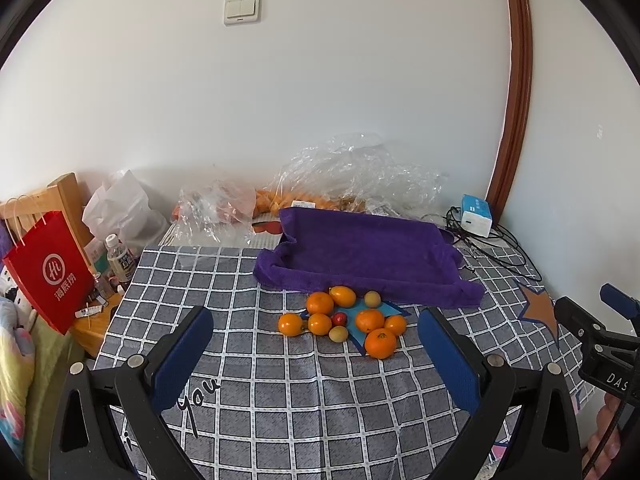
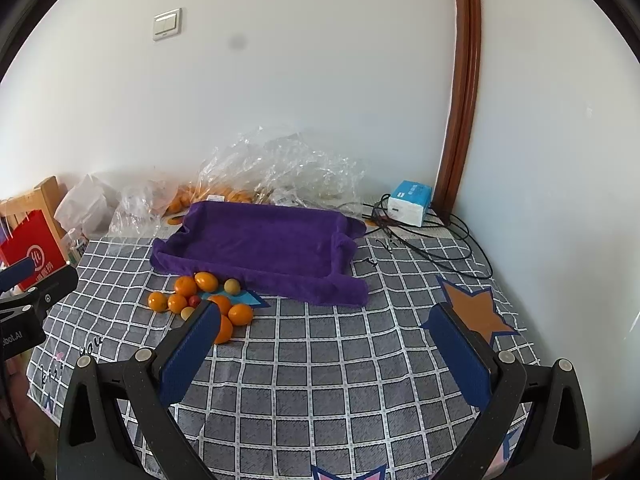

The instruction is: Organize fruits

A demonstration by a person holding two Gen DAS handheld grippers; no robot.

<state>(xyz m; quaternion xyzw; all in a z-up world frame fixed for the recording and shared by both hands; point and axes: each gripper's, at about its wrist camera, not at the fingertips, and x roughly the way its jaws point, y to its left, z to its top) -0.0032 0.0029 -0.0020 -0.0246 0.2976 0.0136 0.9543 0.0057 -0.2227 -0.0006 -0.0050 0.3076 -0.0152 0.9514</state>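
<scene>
Ten pieces of fruit [image 1: 344, 318] sat in a tight cluster on the checked cloth [image 1: 280, 400], just in front of the purple tray [image 1: 368, 256], w/ none inside it. Seven were orange: six round, one more oval at the back. Two small yellowish ones [image 1: 372, 299] and one tiny red one [image 1: 339, 319] were mixed in. Some lay on a blue star print on the cloth.

Left gripper [image 1: 316, 340] hovered above the cloth, short of the cluster, jaws spread wide, nothing between them. Right gripper [image 2: 324, 332] was likewise wide open and empty, aimed at bare cloth to the right of the fruit; its left finger [image 2: 192, 356] partly hid the nearest orange in the right wrist view.

Behind the tray, crumpled clear plastic bags [image 1: 352, 172] held more orange fruit against the wall. Blue-and-white box [image 1: 476, 216] w/ black cables sat at the far right corner. Red paper bag [image 1: 48, 272] and a bottle [image 1: 120, 256] stood off the left edge.
</scene>
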